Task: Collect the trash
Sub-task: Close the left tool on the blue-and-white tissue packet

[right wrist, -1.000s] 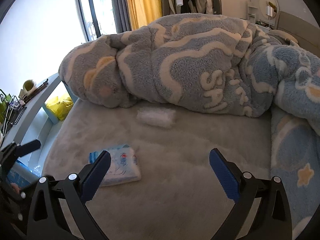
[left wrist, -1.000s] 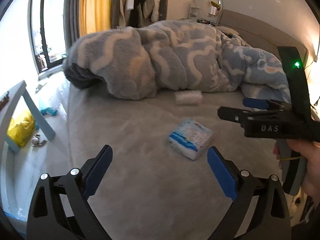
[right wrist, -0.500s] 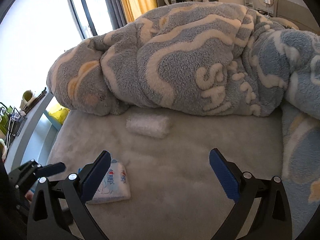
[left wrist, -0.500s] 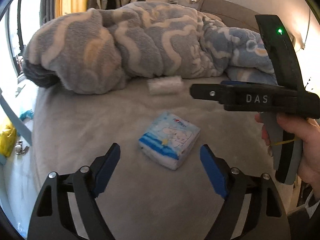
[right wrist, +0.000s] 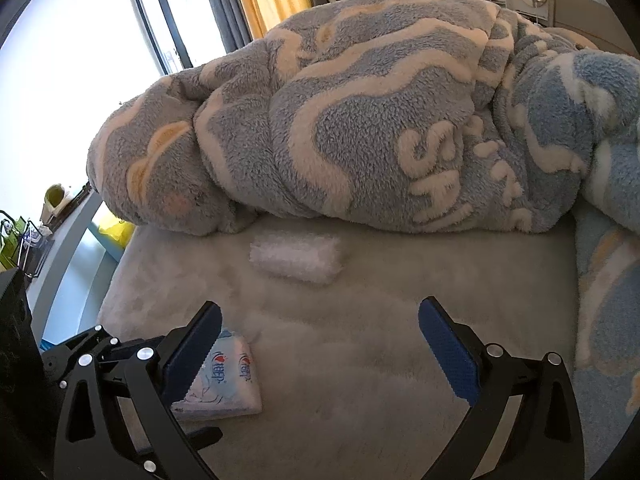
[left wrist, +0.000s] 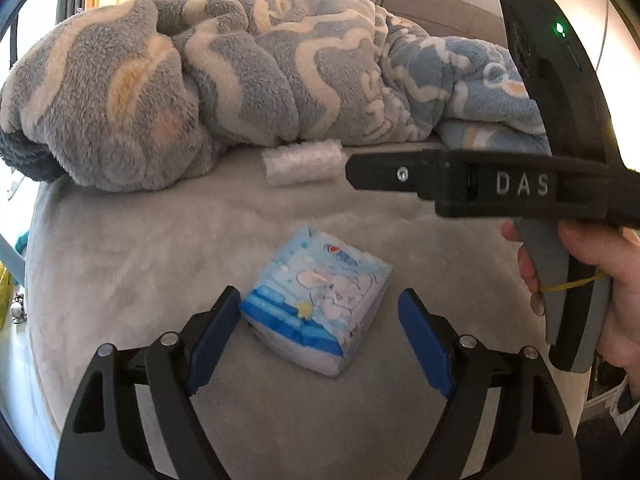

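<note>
A blue and white tissue pack [left wrist: 320,300] lies on the grey bed [left wrist: 120,248]. My left gripper [left wrist: 320,344] is open, its blue pads on either side of the pack's near end, not touching it. A white roll of bubble wrap [left wrist: 304,162] lies further back against the blanket. My right gripper [right wrist: 320,356] is open and empty, with the bubble wrap roll [right wrist: 298,258] ahead of it and the tissue pack [right wrist: 224,380] by its left finger. The right gripper's body [left wrist: 480,184] crosses the left wrist view.
A bunched blue and cream fleece blanket [right wrist: 360,128] fills the back of the bed. The bed's left edge drops to the floor, where a yellow bag [right wrist: 116,230] and a pale blue shelf [right wrist: 60,264] stand. A window [right wrist: 80,40] is at the left.
My left gripper has moved forward and down until its pads flank the tissue pack. My right gripper has moved forward towards the bubble wrap roll. Both stayed open.
</note>
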Tool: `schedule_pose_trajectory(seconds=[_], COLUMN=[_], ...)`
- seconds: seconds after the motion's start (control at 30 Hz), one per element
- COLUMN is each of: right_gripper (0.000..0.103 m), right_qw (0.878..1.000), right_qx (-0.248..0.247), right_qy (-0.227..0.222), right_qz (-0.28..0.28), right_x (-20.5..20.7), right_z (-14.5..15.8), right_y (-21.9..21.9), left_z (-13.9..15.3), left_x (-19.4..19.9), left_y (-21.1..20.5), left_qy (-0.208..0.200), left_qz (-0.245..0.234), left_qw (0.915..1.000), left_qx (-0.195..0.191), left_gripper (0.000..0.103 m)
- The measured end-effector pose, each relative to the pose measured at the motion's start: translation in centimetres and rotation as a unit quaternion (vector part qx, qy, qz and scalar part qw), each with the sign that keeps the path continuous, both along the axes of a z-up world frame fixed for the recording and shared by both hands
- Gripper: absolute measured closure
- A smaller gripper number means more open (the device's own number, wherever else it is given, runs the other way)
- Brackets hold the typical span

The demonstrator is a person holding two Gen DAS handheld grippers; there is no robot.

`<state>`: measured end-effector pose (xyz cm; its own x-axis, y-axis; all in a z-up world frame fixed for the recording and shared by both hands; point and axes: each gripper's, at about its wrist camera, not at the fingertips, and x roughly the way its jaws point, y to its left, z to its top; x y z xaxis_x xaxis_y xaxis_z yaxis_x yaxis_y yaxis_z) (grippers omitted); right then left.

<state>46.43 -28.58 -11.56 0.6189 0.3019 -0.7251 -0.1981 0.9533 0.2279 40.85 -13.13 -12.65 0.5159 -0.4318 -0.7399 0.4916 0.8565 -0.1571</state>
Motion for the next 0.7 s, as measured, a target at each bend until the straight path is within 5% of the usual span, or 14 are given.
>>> schedule_pose_trajectory(seconds=[0.37, 0.7], right_gripper=[0.003, 0.004], right_qw=[1.0, 0.999], right_qx=[-0.01, -0.037], right_qy=[-0.001, -0.012], right_qz=[0.007, 0.0], right_x=[0.8, 1.6], right_z=[-1.2, -1.3], right_y=[1.1, 2.6], left_z=[-0.3, 0.8], left_x=[0.9, -0.2], left_y=[0.8, 2.8], left_qy=[0.013, 0.0], left_qz=[0.01, 0.032], left_qw=[0.9996, 0.999], left_qx=[-0.024, -0.03], left_gripper=[0.044, 0.048])
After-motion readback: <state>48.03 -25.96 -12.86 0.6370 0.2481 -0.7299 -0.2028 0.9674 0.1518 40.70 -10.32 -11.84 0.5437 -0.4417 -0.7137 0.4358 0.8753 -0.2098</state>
